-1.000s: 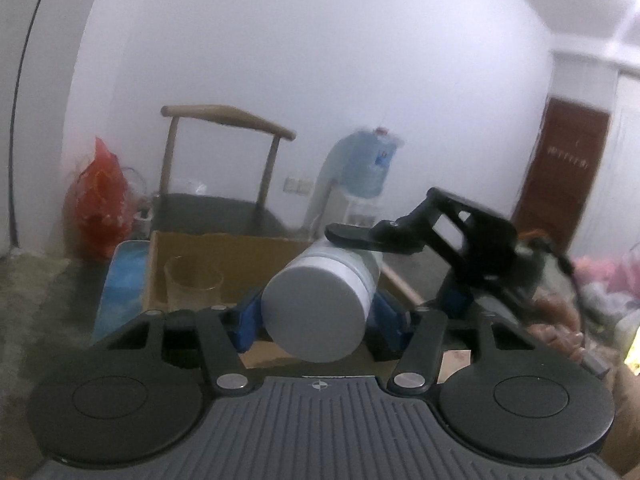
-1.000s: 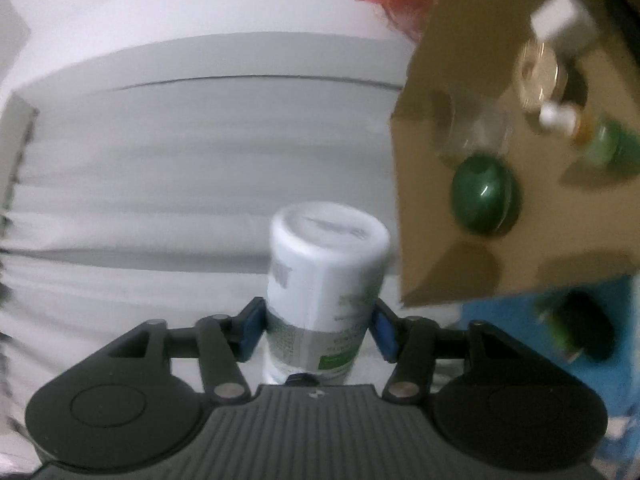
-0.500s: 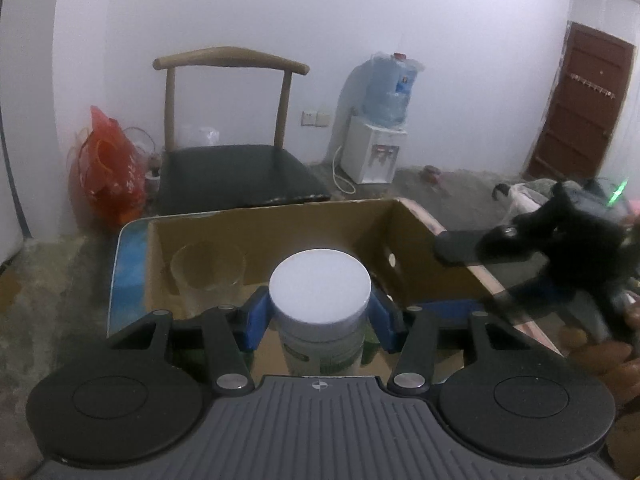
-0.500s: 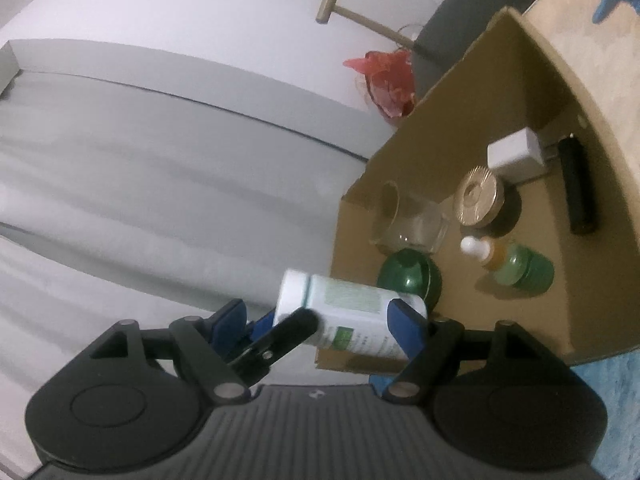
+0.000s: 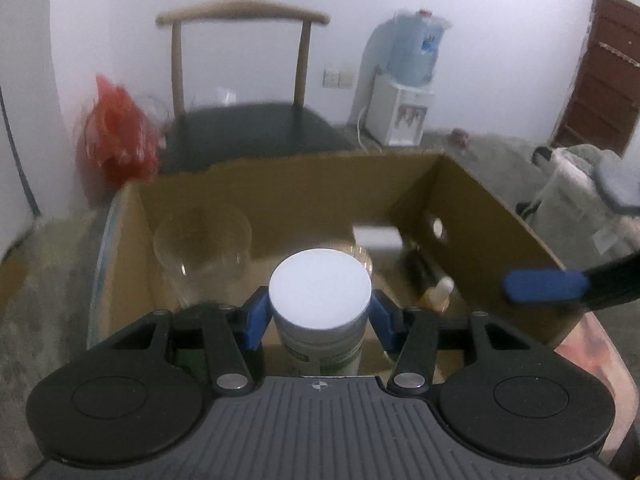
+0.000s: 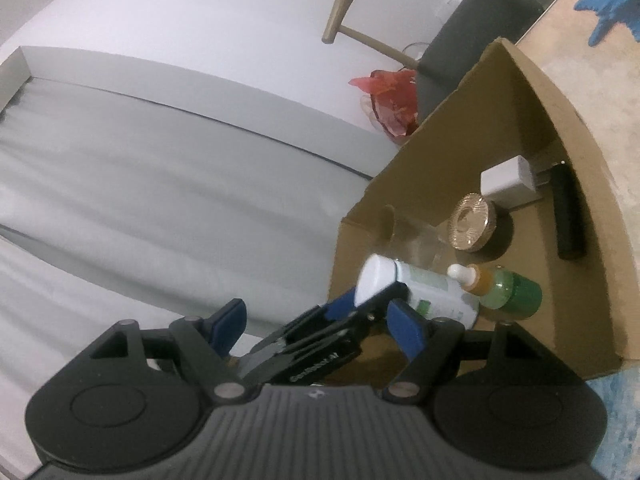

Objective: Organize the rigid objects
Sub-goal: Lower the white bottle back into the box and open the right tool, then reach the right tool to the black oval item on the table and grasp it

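Note:
My left gripper point(image 5: 318, 314) is shut on a white bottle with a green label point(image 5: 320, 300) and holds it upright inside the cardboard box point(image 5: 288, 200), near its front. The same bottle shows in the right wrist view point(image 6: 420, 284). My right gripper point(image 6: 316, 322) is open and empty, just outside the box point(image 6: 532, 92); one of its blue fingertips point(image 5: 544, 286) shows at the right of the left wrist view. In the box are a clear glass point(image 5: 200, 248), a gold-lidded jar point(image 6: 470, 222), a white block point(image 6: 510, 182), a black stick point(image 6: 566, 216), a dropper bottle point(image 6: 472, 276) and a green bottle point(image 6: 512, 290).
A wooden chair point(image 5: 244, 80) stands behind the box, with a red bag point(image 5: 116, 144) to its left and a water dispenser point(image 5: 404, 92) to its right. The box rests on a patterned tabletop point(image 6: 580, 40). A grey wall panel point(image 6: 160, 160) lies to the left.
The bottle passed from my right gripper to my left one, which turned it upright and brought it down into the box. My right gripper opened and drew back.

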Tool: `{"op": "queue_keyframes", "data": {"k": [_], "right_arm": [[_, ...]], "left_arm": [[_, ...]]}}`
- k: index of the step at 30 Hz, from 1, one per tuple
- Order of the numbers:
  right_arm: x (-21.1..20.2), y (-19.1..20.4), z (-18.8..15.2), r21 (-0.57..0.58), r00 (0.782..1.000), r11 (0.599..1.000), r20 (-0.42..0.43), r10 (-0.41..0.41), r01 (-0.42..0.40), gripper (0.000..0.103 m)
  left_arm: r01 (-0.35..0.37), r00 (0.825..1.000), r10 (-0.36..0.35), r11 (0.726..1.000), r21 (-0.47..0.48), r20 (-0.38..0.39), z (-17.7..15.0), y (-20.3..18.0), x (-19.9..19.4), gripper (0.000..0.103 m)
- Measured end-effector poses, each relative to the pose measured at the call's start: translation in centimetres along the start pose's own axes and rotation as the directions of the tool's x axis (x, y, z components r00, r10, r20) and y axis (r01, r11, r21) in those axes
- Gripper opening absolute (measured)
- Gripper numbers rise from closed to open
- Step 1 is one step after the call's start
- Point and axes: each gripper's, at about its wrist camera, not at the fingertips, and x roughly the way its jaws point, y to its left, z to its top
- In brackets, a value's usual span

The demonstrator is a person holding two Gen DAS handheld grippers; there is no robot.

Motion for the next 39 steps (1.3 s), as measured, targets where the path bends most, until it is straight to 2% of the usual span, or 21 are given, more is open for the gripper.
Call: {"op": "queue_keyframes", "data": {"k": [3,5,8,12,19,22,25,28,32,34,39], "right_arm": [[-0.4,0.1,-0.1,-0.016,1.0,1.0,0.014,-0.009,0.01,0.08],[-0.6,0.3,-0.3,-0.029,1.0,0.999,0.023,-0.017,0.018,0.08],[-1.3,0.8,-0.8,-0.046,0.999,0.999,0.035,-0.021,0.023,0.08],[-2.6,2.2,-1.8,-0.108,0.997,0.993,0.064,-0.031,0.037,0.08],[-6.2,5.4,-5.6,-0.267,0.995,0.961,0.089,-0.046,0.069,0.08],[-7.1,5.5,-7.2,-0.292,0.996,0.953,0.074,-0.059,0.078,0.08],[-6.7,4.5,-8.5,-0.299,0.995,0.949,0.04,-0.091,0.099,0.08],[-5.0,2.7,-9.4,-0.289,0.988,0.946,0.006,-0.153,0.149,0.08],[-1.6,0.5,-10.5,-0.303,0.965,0.923,-0.041,-0.26,0.236,0.074],[0.0,-0.1,-10.9,-0.325,0.952,0.906,-0.052,-0.302,0.27,0.072],[1.9,-1.0,-11.5,-0.35,0.939,0.885,-0.039,-0.341,0.307,0.064]], "left_arm": [[0.017,0.999,-0.017,1.0,-0.016,0.031,-0.2,0.4,-0.7,0.062],[0.015,0.998,-0.014,1.0,-0.013,0.056,-0.2,0.3,-1.2,0.081],[0.01,0.995,-0.009,1.0,-0.014,0.095,0.1,0.1,-2.1,0.097],[0.029,0.989,-0.022,0.998,-0.051,0.148,0.1,0.2,-4.2,0.099],[0.112,0.973,-0.079,0.983,-0.144,0.218,-2.1,0.9,-11.8,0.101],[0.108,0.968,-0.067,0.981,-0.161,0.243,-3.9,0.8,-15.4,0.103],[0.089,0.971,-0.044,0.979,-0.183,0.234,-5.2,0.9,-17.1,0.103],[0.075,0.98,-0.036,0.978,-0.196,0.194,-7.1,0.8,-15.9,0.103],[0.086,0.993,-0.066,0.976,-0.203,0.102,-10.1,0.2,-11.0,0.103],[0.07,0.996,-0.06,0.984,-0.167,0.062,-11.0,-0.6,-8.9,0.103],[-0.005,0.999,0.007,0.999,-0.036,0.045,-11.8,-2.5,-4.9,0.103]]}}
